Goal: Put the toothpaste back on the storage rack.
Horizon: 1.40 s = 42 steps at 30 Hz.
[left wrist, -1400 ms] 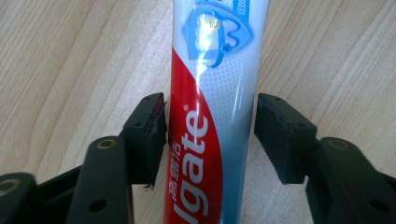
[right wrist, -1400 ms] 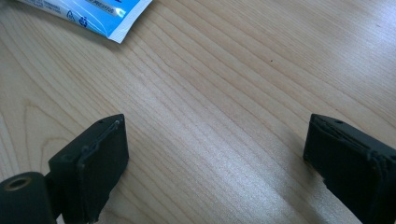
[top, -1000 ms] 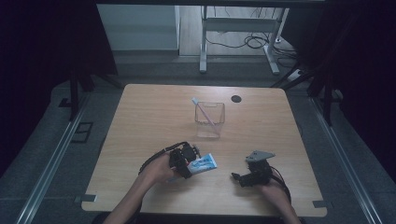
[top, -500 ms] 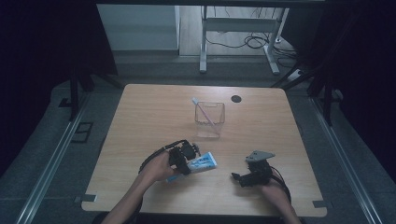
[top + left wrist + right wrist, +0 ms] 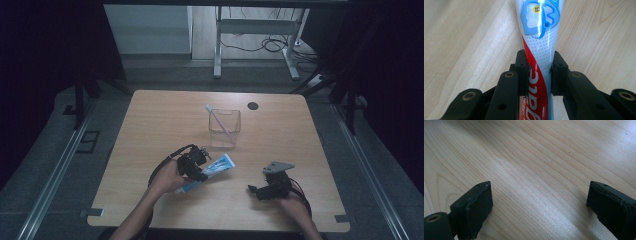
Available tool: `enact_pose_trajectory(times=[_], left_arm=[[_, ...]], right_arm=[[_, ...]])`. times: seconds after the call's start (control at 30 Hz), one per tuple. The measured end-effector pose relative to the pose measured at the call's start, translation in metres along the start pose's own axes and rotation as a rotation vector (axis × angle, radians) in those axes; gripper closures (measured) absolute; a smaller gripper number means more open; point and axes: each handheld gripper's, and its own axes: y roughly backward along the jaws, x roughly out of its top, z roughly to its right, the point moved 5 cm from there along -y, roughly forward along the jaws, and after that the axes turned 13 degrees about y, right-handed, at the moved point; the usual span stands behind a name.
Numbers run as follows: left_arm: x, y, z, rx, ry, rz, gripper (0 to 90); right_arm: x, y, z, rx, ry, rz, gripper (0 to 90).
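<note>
Wooden table [image 5: 280, 145], left tool [image 5: 537, 66] clamping toothpaste tube [image 5: 539, 30]

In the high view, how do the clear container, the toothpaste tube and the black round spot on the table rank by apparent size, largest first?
1. toothpaste tube, longest, though the left hand-held gripper covers part of it
2. clear container, close to the tube, so this order is unsure
3. black round spot, clearly smallest
</note>
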Motion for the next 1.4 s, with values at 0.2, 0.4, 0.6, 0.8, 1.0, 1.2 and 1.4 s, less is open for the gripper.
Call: enact_pose_trajectory(times=[0.2,0.4,0.6,0.8,1.0,1.2,1.4], left_arm=[[0.006,0.012,0.000,-0.023,0.021,0.076,72.7],[0.012,0.023,-0.001,-0.025,0.046,0.157,72.7],[0.016,0.033,-0.001,-0.016,0.053,0.221,72.7],[0.022,0.040,-0.002,-0.002,0.055,0.277,72.7],[0.027,0.046,-0.003,0.019,0.056,0.313,72.7],[0.033,0.050,-0.003,0.027,0.065,0.340,72.7],[0.042,0.054,-0.002,0.043,0.062,0.369,72.7]], right_arm=[[0.000,0.000,0.000,-0.001,0.004,0.002,6.2],[0.000,0.000,0.000,-0.001,0.004,0.003,6.2],[0.000,0.000,0.000,0.000,0.005,0.002,6.2],[0.000,0.000,0.000,0.000,0.005,0.002,6.2],[0.000,0.000,0.000,0.000,0.006,0.002,6.2],[0.000,0.000,0.000,0.000,0.004,0.002,6.2],[0.000,0.000,0.000,0.000,0.004,0.003,6.2]])
